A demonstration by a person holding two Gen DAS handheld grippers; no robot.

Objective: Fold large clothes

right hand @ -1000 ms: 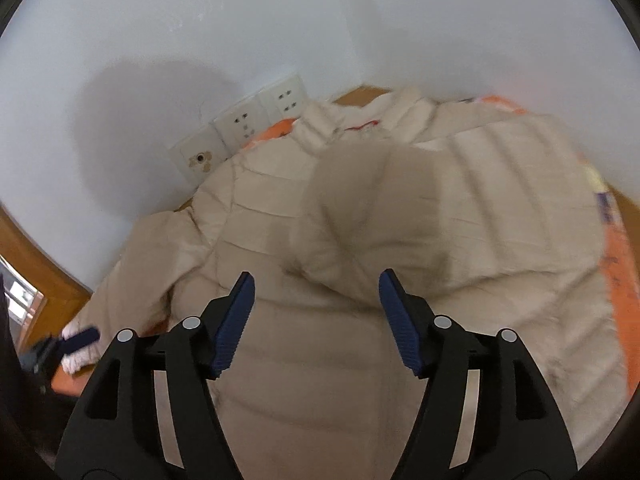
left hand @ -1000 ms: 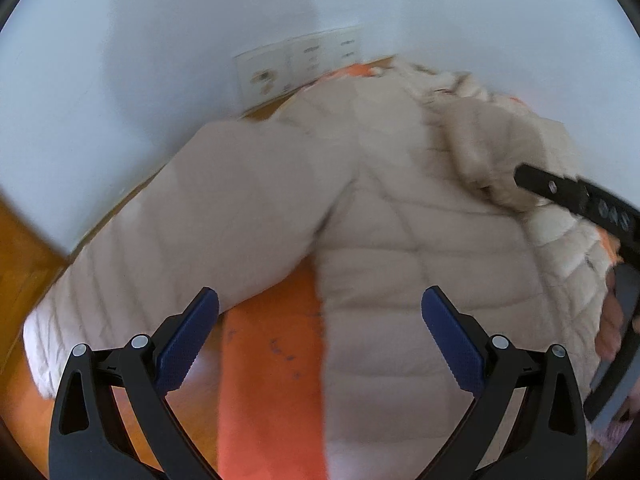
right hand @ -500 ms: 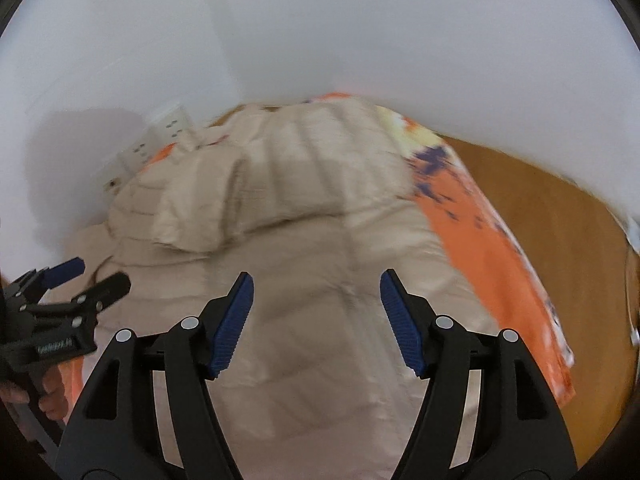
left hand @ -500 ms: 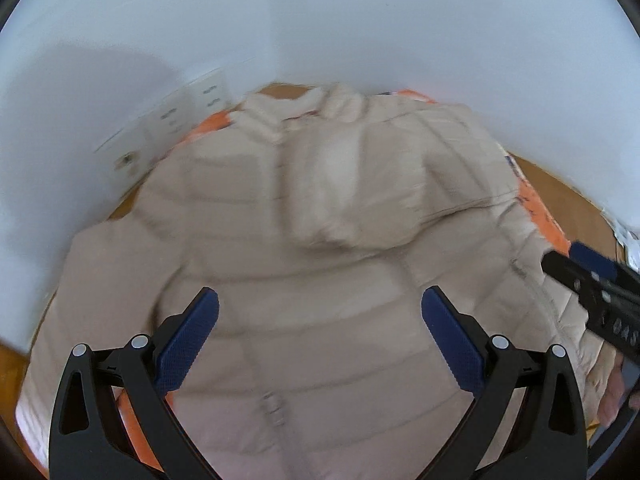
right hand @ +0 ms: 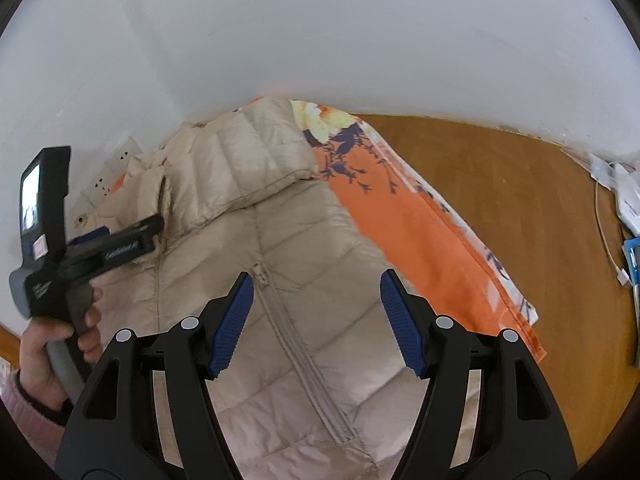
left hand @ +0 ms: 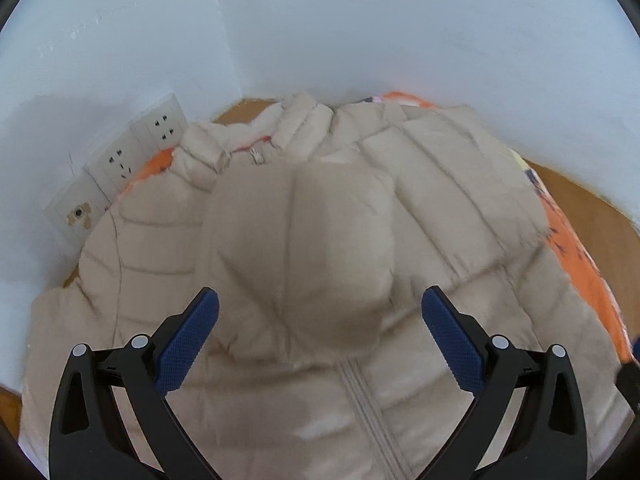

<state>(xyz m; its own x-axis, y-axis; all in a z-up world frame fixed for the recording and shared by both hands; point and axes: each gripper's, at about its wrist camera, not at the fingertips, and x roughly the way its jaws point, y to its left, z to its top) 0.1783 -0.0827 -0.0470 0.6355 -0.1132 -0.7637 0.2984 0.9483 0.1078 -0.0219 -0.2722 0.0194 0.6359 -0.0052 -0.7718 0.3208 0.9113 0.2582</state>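
Note:
A beige quilted puffer jacket (left hand: 304, 248) lies front up on an orange floral cloth (right hand: 404, 220), collar toward the wall, zipper running down its middle (right hand: 296, 344). One sleeve lies folded across the chest (left hand: 448, 184). My left gripper (left hand: 320, 336) is open and empty above the chest. My right gripper (right hand: 316, 320) is open and empty above the lower front, straddling the zipper. The left gripper also shows in the right wrist view (right hand: 120, 244), held by a hand over the jacket's left side.
A white wall with several sockets (left hand: 120, 164) stands right behind the collar. The cloth lies on a wooden table (right hand: 520, 208). A cable and white and blue items (right hand: 624, 216) lie at the table's far right edge.
The left gripper swung from the outstretched left sleeve to over the chest. The right gripper moved right and back, down toward the lower front. Both stayed open.

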